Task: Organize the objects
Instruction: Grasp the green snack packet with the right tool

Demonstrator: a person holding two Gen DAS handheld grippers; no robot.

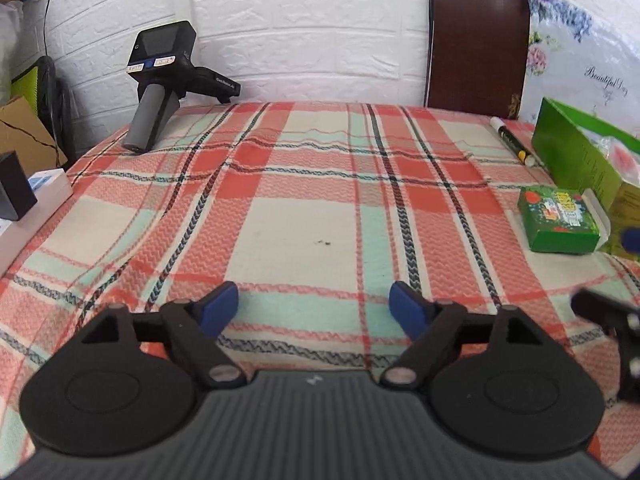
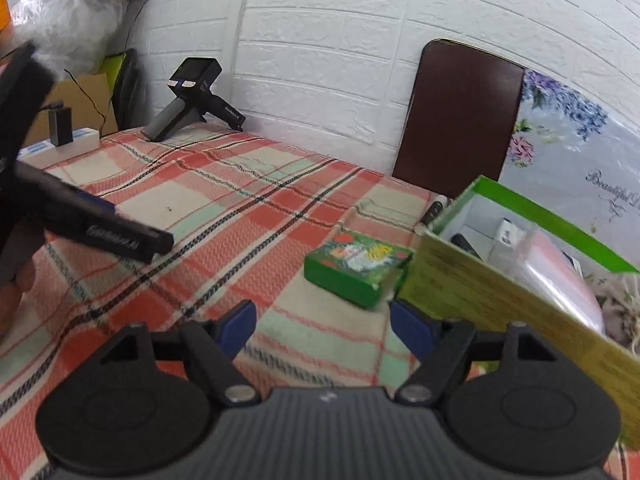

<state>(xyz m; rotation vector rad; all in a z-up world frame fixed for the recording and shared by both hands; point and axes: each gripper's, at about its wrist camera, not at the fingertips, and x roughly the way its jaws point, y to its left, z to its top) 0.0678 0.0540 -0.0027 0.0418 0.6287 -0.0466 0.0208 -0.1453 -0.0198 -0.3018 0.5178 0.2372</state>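
Both grippers hang with jaws spread wide and hold nothing: the left gripper (image 1: 313, 307) over bare plaid cloth (image 1: 296, 216) on the tabletop, the right gripper (image 2: 323, 323) just short of the small green box (image 2: 356, 268). That box, printed with bright pictures, lies flat just beside the open green carton (image 2: 500, 280). Behind the carton lies a marker (image 1: 513, 141); a spare handheld gripper (image 1: 160, 84) rests far across from it, by the wall.

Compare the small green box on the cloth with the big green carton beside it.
The small green box lies flat and closed, its printed top facing up; the big green carton stands taller, with its lid open and items inside. The box is far smaller than the carton. Both are green and sit on the plaid cloth.
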